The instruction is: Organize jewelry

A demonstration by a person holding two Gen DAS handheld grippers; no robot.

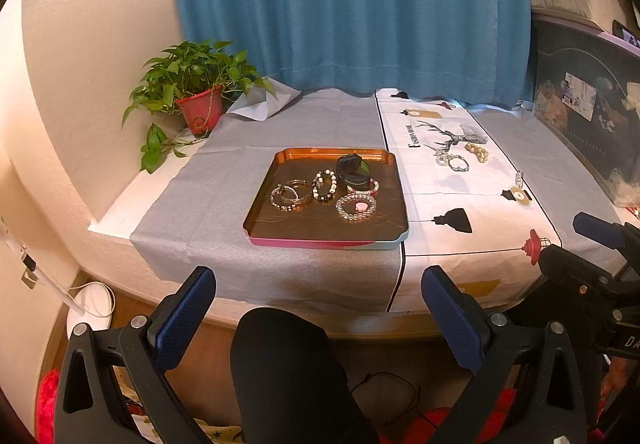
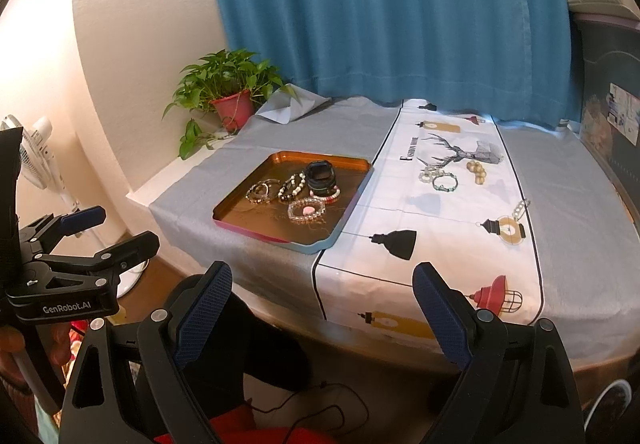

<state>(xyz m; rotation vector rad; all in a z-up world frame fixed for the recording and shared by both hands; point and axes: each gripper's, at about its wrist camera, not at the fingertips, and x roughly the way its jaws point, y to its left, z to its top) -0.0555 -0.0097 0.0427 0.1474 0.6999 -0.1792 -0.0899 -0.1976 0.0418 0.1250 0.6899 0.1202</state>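
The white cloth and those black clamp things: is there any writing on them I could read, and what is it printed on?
"GenRobot.AI": on the black body of the left tool, seen from the right wrist view.
"FASHION HOME": beside the deer drawing on the white runner; small, so the reading is unsure.
"DA": cut-off letters on the right tool, at the picture's edge.
Card on the dark board: too blurred to read.

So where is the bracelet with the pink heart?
The clear bead bracelet with the pink heart lies in the orange tray, near its front right corner, just in front of the small black box.
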